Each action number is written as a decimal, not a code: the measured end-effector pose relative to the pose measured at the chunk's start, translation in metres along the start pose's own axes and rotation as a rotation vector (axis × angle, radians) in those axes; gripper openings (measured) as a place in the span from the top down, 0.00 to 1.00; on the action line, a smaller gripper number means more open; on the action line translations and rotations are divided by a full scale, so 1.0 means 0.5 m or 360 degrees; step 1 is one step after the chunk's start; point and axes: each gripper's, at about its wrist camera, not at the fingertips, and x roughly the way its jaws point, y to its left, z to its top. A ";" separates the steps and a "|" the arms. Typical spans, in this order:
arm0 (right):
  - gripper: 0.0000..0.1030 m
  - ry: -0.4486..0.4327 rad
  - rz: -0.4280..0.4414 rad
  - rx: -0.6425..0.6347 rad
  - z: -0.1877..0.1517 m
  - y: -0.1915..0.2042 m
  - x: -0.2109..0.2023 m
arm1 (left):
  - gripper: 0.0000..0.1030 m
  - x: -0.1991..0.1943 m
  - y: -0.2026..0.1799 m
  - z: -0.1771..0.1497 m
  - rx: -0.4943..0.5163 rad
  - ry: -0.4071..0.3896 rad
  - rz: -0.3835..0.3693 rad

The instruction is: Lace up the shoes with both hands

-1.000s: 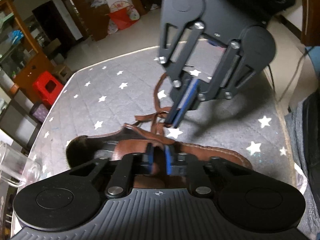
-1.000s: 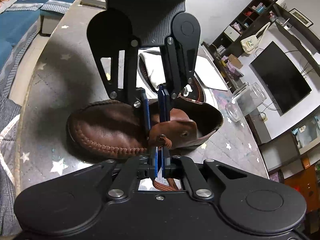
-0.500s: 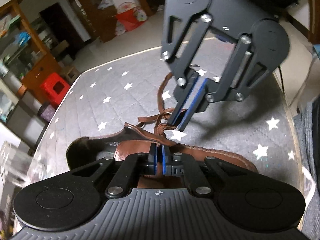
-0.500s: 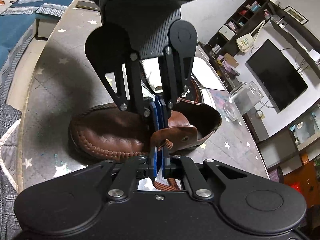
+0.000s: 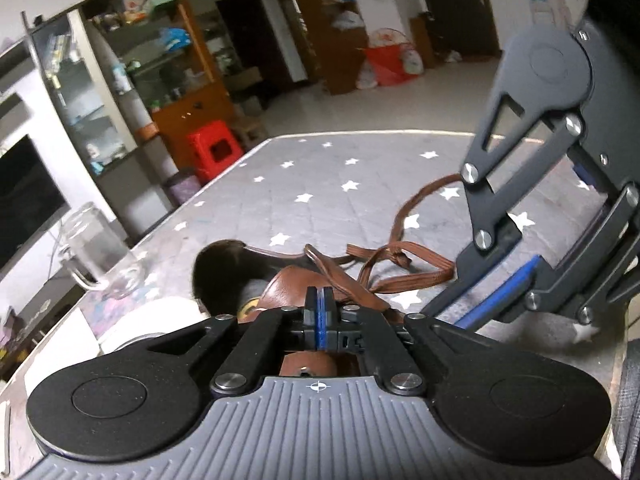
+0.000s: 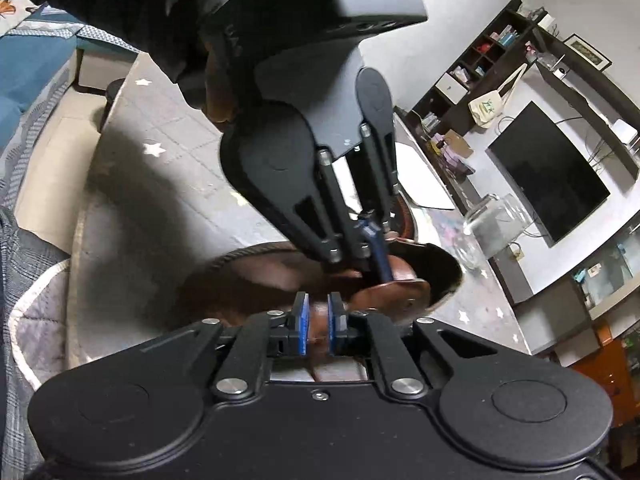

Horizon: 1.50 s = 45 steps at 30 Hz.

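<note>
A brown leather shoe [image 5: 288, 288] [image 6: 248, 284] lies on the star-patterned table cloth [image 5: 320, 184]. Its brown lace [image 5: 400, 256] trails loose over the cloth to the right. My left gripper [image 5: 319, 307] [image 6: 380, 268] is shut at the shoe's eyelet flap [image 6: 404, 292], where a lace strand runs into its pads. My right gripper [image 6: 316, 320] [image 5: 452, 312] hovers just over the shoe's side, a clear gap between its blue pads and nothing held. Much of the shoe is hidden behind both grippers.
A glass mug [image 5: 92, 256] [image 6: 492, 220] stands near the table's edge beyond the shoe's heel, with white paper [image 6: 424, 184] beside it. A dark-sleeved hand [image 6: 160, 12] holds the left gripper. A sofa and blanket border the table's near side.
My left gripper closed at the shoe's flap and tilted up. My right gripper, shut on the lace before, has opened and let it go.
</note>
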 end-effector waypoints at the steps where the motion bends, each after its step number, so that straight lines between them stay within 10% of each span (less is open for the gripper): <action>1: 0.91 0.0000 -0.0005 0.0005 0.001 0.003 -0.001 | 1.00 -0.005 0.003 -0.002 -0.0010 -0.0003 0.0017; 11: 0.91 0.0044 -0.0046 0.0151 0.001 -0.014 0.023 | 1.00 -0.067 -0.005 0.000 0.0104 -0.0056 0.0151; 18: 0.91 0.0085 -0.0120 0.0216 -0.013 -0.040 0.026 | 0.99 -0.017 -0.071 -0.017 0.0474 0.0047 0.0020; 45: 0.98 0.0192 -0.0114 0.0057 -0.029 -0.056 0.058 | 0.84 0.055 -0.057 -0.012 0.0736 0.0096 -0.0201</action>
